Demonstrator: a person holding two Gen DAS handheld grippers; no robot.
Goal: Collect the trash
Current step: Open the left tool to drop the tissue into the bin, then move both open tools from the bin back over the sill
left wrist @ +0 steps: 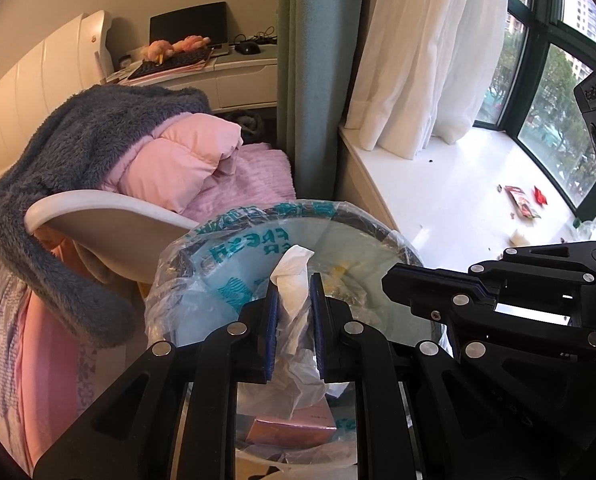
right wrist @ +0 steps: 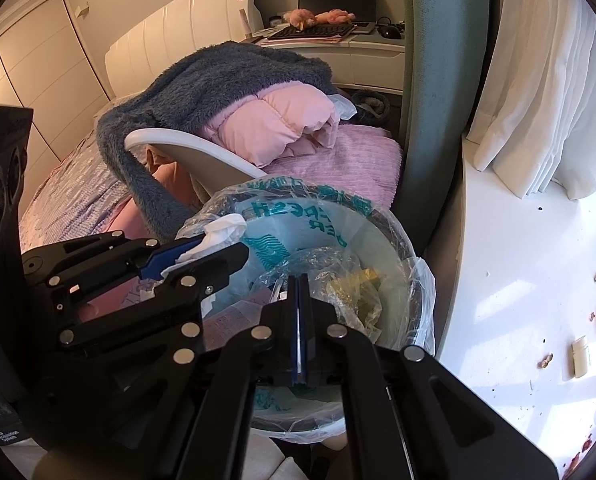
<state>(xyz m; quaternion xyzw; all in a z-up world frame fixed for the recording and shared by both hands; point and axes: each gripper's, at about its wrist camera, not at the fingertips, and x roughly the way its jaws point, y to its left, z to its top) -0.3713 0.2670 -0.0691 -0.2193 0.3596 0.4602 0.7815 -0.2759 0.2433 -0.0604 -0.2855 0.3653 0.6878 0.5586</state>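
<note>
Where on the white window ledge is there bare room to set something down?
The white window ledge is bare between the white sheer curtain and the plastic-lined trash bin. It is crowded toward the glass: a red snack wrapper, a small cream bottle and crumbs lie there.

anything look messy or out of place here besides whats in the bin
Yes: the white windowsill is littered with a torn red snack wrapper, a small white piece and scattered crumbs. The left gripper holds a crumpled tissue over the lined trash bin.
</note>
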